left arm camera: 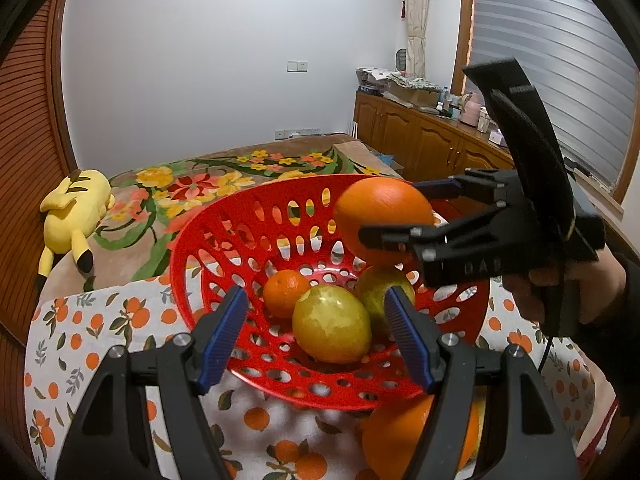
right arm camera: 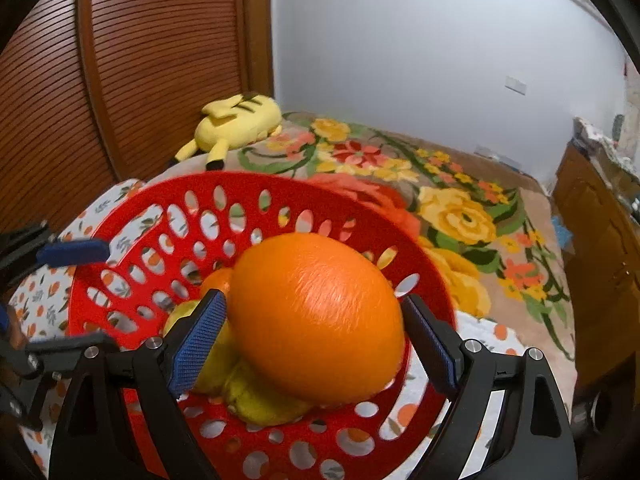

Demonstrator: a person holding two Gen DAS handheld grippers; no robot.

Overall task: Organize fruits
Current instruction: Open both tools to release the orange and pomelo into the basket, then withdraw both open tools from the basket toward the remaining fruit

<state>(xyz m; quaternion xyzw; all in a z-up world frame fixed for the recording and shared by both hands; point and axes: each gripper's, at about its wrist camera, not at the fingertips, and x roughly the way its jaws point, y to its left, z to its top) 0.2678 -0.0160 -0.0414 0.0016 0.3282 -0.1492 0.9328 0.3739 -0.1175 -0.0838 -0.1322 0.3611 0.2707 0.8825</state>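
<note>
A red perforated basket (left arm camera: 224, 224) stands on a table with an orange-print cloth. Inside lie a small orange (left arm camera: 282, 292) and two yellow-green fruits (left arm camera: 330, 328) (left arm camera: 374, 288). My right gripper (left arm camera: 394, 212) is shut on a large orange (left arm camera: 380, 208) and holds it above the basket's right side; in the right wrist view the large orange (right arm camera: 316, 324) sits between the blue pads (right arm camera: 198, 338). My left gripper (left arm camera: 316, 332) is open and empty at the basket's near rim. Another large orange (left arm camera: 400, 440) lies on the cloth in front of the basket, partly hidden by the left finger.
The table's cloth (left arm camera: 100, 320) has a bed with a floral blanket (left arm camera: 208, 184) behind it. A yellow plush toy (left arm camera: 76, 208) lies on the bed at left. Wooden cabinets (left arm camera: 420, 140) run along the right wall.
</note>
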